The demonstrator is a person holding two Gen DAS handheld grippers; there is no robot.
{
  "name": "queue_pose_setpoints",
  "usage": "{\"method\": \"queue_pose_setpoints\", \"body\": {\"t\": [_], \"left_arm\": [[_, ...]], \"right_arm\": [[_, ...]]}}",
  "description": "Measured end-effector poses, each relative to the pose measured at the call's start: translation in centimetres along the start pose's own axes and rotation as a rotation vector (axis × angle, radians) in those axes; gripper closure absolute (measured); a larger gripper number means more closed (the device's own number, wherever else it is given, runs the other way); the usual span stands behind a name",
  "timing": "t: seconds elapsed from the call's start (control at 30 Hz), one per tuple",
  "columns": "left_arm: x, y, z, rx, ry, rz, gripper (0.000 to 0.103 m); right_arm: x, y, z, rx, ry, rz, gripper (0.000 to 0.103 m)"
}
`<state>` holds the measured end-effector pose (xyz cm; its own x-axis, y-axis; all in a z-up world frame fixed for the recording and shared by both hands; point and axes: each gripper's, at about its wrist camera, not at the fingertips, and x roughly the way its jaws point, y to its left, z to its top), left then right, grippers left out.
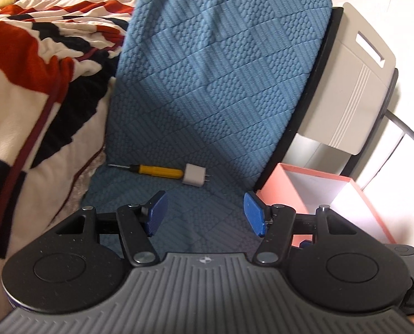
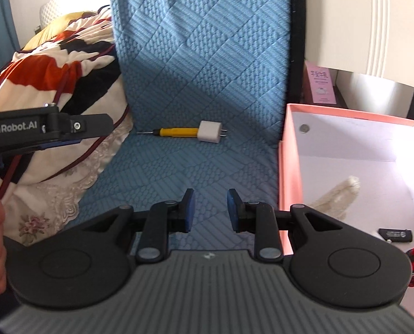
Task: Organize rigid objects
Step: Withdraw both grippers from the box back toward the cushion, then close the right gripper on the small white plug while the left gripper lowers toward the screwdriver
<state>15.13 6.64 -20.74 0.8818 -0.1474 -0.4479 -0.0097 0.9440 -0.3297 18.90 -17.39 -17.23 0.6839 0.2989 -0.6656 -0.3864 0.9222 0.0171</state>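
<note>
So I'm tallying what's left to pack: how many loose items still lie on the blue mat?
2: a yellow screwdriver and a white charger plug touching its handle end, left of the pink box. Others may hide beyond view.

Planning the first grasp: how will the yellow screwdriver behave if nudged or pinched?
The yellow screwdriver looks rigid and light. Its round handle may roll on the blue quilted mat, though the white charger plug at its end might block it.

Patterned blanket (image 1: 40, 64) beside blue quilted cover (image 1: 207, 83).
</note>
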Motion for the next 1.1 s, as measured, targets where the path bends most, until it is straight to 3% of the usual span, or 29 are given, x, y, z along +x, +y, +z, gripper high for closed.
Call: {"method": "queue_pose_setpoints", "body": {"t": [0.2,0.53,0.7,0.83,1.1], "left_arm": [[0.2,1.2,-1.1,0.001,0.030,0.009,0.037],[3.3,3.9,-1.6,-0.098,0.084,-0.021,0.037],[6.2,5.9,-0.8,-0.204,0.142,-0.091,0.037],[8.8,7.2,-0.5,-0.303,0.205,-0.136,0.037],[12.1,8.3,1.1,-0.331,0.248,-0.095,0.037]], "right_arm": [[0.8,1.6,-0.2,-0.021,-0.008,-0.008,0.075],[3.2,1.3,0.3,-0.002,-0.003,-0.064,0.075],[4.8,0.9,0.5,0.008,-0.044,-0.079,0.075],[6.9,-0.3,0.5,0.056,-0.029,-0.053,0.075],[10.7,-1.5,2.5,0.057,-0.010,0.001,0.075]]}}
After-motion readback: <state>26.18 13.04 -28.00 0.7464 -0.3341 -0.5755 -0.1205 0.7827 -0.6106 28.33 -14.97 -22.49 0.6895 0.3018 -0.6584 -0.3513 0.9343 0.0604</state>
